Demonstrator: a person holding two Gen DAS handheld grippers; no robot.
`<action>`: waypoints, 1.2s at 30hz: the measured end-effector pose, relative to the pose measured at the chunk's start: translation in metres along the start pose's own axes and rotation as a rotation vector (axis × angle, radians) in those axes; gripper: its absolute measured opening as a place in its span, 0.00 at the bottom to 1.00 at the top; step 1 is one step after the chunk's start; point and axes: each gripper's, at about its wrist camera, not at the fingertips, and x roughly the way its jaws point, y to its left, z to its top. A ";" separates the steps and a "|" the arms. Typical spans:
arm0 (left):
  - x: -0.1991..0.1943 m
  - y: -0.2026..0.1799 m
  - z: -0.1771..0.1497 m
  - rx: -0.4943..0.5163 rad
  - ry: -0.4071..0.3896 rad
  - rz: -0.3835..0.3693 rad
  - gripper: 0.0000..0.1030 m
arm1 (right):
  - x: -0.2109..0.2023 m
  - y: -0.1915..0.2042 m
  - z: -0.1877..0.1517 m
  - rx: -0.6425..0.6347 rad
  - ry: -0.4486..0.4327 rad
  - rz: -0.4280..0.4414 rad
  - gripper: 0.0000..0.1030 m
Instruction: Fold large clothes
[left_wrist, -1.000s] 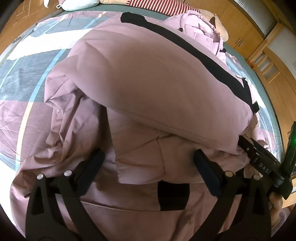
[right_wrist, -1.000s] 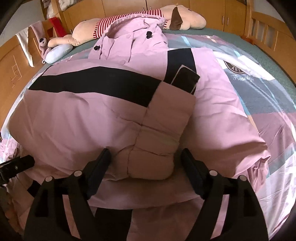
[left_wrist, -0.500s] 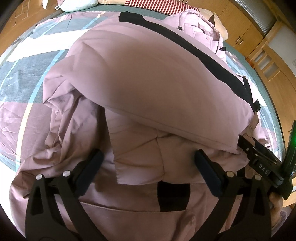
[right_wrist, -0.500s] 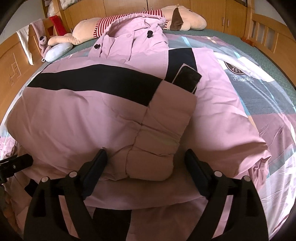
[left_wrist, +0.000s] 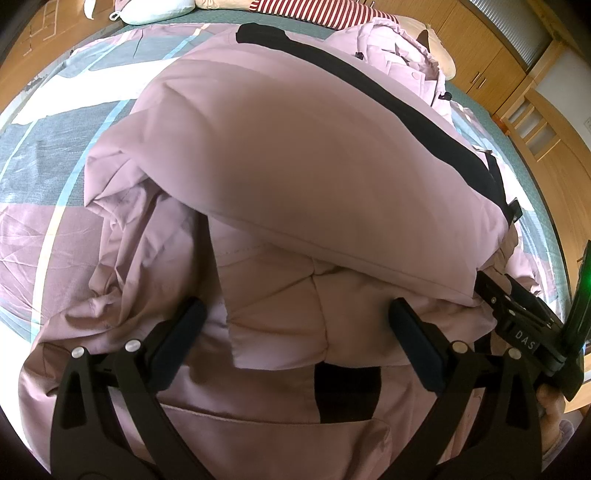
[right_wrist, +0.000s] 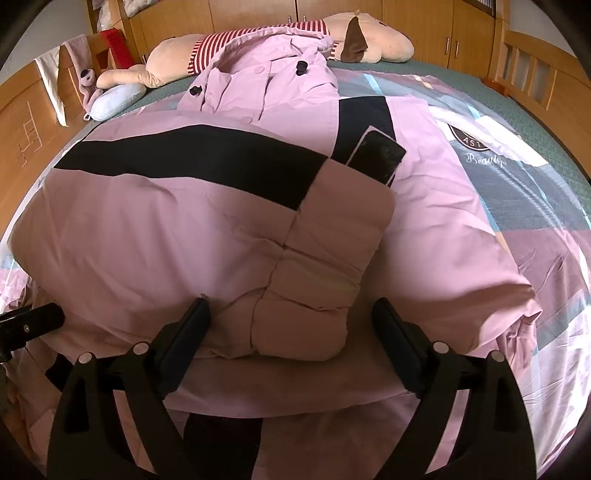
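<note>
The puffy pink padded coat with black bands (right_wrist: 177, 236) lies across the middle of the bed (right_wrist: 546, 206), its hood end toward the head edge. By the look of it the fold is partly done: one quilted sleeve (right_wrist: 325, 266) is already laid over the body, and the bulky body is doubled over the lower panels near the foot edge (these are still rumpled in the left view). Squaring and a final fold seem to remain.

The left tongs (left_wrist: 295, 332) and right tongs (right_wrist: 290, 328) are both spread wide, pinching nothing, each hovering over the coat's near part.

A striped plush toy (right_wrist: 258, 40) and a pale blue cushion (right_wrist: 114, 99) rest at the head edge, well clear; the coat's own loft looks like the main hindrance.
</note>
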 end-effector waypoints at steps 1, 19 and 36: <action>0.000 0.000 0.000 0.001 0.000 0.000 0.98 | 0.000 0.000 0.000 -0.001 0.000 -0.001 0.89; -0.013 0.015 0.003 -0.077 -0.012 -0.049 0.98 | -0.064 -0.010 0.014 0.047 -0.269 -0.032 0.90; -0.004 0.009 0.001 -0.030 0.020 -0.008 0.98 | 0.003 -0.007 0.001 0.041 0.007 0.017 0.97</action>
